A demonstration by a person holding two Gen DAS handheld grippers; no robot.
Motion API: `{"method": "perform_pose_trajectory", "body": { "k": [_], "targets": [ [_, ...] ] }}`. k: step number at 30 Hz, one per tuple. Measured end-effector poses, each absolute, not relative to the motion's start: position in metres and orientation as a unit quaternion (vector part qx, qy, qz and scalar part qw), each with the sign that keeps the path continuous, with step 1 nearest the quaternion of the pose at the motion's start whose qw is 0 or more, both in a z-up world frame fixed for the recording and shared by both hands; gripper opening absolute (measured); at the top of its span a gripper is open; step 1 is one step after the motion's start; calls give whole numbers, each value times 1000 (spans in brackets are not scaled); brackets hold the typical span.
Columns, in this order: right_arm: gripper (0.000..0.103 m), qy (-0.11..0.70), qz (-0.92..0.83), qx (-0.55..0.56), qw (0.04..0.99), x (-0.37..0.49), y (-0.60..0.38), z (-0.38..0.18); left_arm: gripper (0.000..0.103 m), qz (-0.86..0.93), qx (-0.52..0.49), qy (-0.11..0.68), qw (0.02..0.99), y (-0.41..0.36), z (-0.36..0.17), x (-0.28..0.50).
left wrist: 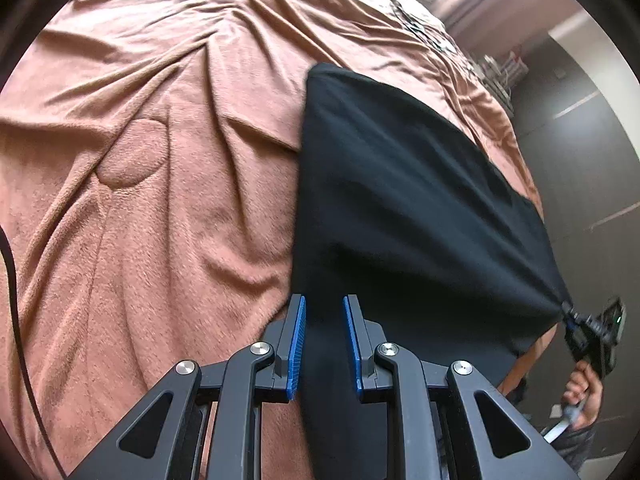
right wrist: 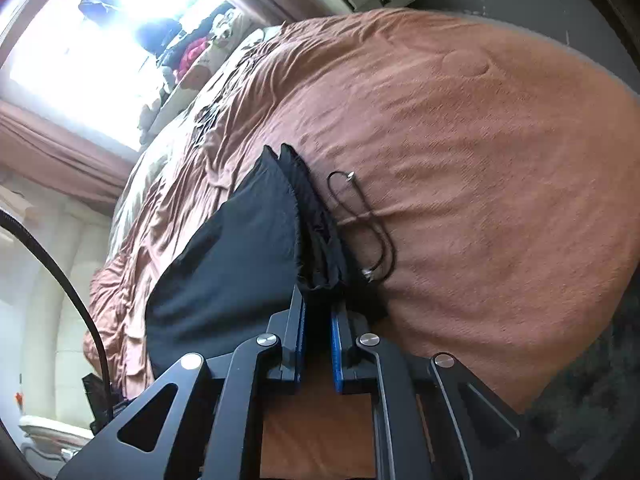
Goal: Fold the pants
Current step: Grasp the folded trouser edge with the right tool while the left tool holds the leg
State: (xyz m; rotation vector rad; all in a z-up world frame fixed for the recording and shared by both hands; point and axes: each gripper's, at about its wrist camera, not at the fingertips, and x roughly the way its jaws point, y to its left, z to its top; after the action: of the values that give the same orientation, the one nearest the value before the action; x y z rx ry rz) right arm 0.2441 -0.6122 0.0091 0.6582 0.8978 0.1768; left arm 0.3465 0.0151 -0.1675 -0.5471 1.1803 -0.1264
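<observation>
Over the brown blanket (left wrist: 140, 160), black pants (left wrist: 400, 200) taut between both gripping tongs (left wrist: 324, 312) (right wrist: 318, 308).

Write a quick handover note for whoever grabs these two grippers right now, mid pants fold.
Left gripper: blue pads apart, black pants running between them; whether it grips is unclear.
Right gripper: shut on a bunched corner of the pants, cloth pulled taut.
The pants are partly lifted over the brown blanket on the bed, far end still resting on it.
A black cord lies on the blanket beside the pants.
Done: the pants are picked up at one end.
Left: lay the fold down flat and smooth it, avoiding the cord.
</observation>
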Motion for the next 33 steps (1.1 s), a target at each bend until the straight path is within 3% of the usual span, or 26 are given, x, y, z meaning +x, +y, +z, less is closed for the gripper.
{"method": "perform_pose_trajectory", "body": {
  "k": [8,19,30,33],
  "targets": [
    [7,438,78,326,834,241,-618,-12,22,-74,-327,537,774,31,-175,355],
    [7,440,77,323,835,240,-624,-15,31,-72,-330,552,762,39,-183,355],
    [7,444,74,324,832,241,-624,-19,31,-114,-393,575,708,33,-195,330],
    [7,442,74,324,833,240,-624,-19,22,-132,-405,546,721,36,-183,323]
  ]
}}
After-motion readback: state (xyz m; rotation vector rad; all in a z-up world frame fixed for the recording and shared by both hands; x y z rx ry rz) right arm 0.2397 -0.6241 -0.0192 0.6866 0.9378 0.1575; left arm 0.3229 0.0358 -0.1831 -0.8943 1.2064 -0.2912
